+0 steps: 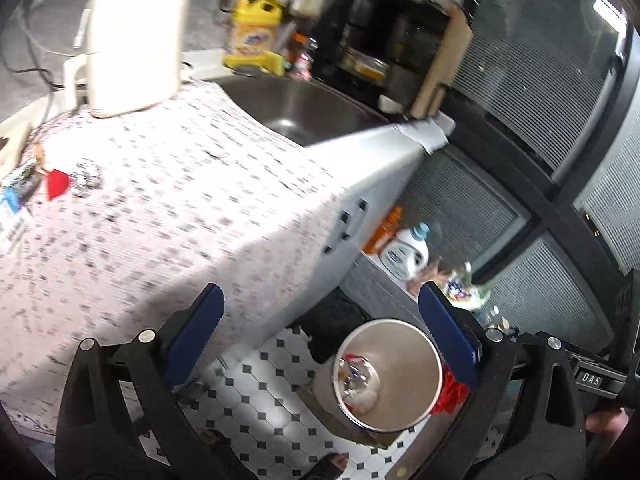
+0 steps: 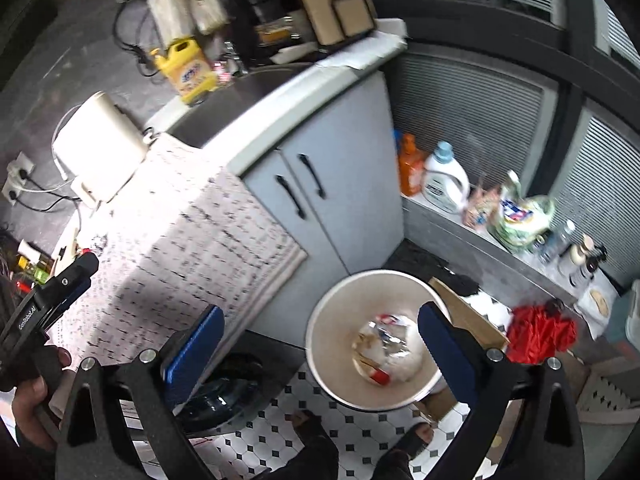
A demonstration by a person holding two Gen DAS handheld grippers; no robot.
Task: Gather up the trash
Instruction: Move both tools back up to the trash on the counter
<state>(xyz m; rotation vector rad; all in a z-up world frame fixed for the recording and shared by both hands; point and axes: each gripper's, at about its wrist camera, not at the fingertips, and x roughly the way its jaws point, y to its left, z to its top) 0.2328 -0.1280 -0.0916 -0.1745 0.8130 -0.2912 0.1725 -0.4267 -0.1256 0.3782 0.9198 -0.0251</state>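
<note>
A round metal bin (image 1: 404, 408) stands on the tiled floor beside the counter, and crumpled wrappers (image 1: 356, 376) lie at its bottom. My left gripper (image 1: 320, 292) hangs open above it, blue pads wide apart with nothing between them. In the right wrist view the same bin (image 2: 340, 360) holds white paper, clear plastic and a red scrap (image 2: 386, 350). My right gripper (image 2: 322, 312) is also open and empty over it. On the patterned countertop cloth (image 1: 180, 200) lie a red scrap (image 1: 56, 184), a crumpled wrapper (image 1: 86, 176) and packets (image 1: 16, 196).
A white appliance (image 1: 136, 44), a yellow jug (image 1: 256, 32) and a sink (image 1: 304, 108) sit along the counter. Detergent bottles (image 2: 444, 180) and bags line a low ledge. A red cloth (image 2: 540, 336) lies near the bin. A person's sandalled feet (image 2: 416, 436) stand on the tiles.
</note>
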